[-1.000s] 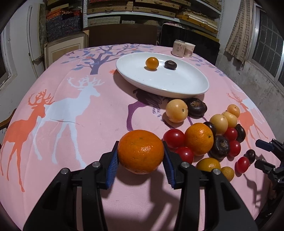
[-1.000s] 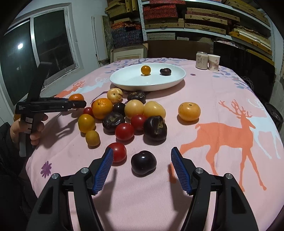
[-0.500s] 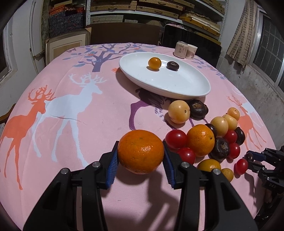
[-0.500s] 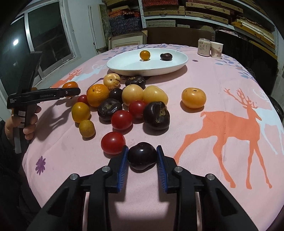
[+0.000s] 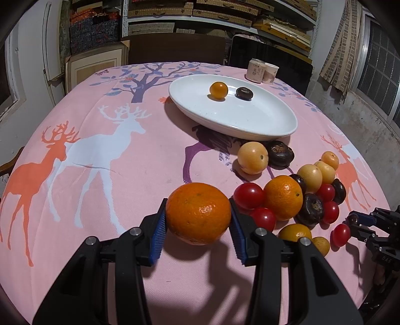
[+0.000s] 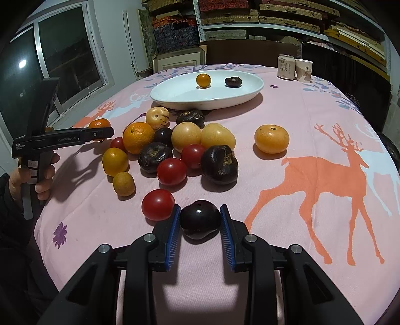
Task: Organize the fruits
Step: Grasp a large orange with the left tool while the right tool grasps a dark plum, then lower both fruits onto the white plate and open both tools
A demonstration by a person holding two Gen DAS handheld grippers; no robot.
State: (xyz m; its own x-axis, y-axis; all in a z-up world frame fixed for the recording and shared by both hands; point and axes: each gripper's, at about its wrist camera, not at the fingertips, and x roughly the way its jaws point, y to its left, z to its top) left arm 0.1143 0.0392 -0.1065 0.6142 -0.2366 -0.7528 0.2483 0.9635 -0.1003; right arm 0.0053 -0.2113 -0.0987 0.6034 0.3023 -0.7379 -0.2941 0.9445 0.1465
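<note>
Bare cloth [image 6: 312,105] right of plate [image 6: 175,96], fruit pile [image 6: 175,150] w/ tight gaps

Left wrist view: low over the table's near-left, facing across toward shelves [image 5: 190,15], close to the cloth. Right wrist view: low at the near-right, same heading. Shared: white plate [image 5: 287,125] [image 6: 255,92], fruit pile [image 5: 282,197] [image 6: 172,147], two cups [image 5: 261,72] [image 6: 295,67].

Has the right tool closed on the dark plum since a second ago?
Yes. The right tool now clamps the dark plum beside the red tomato; earlier its jaws stood wide apart.
</note>
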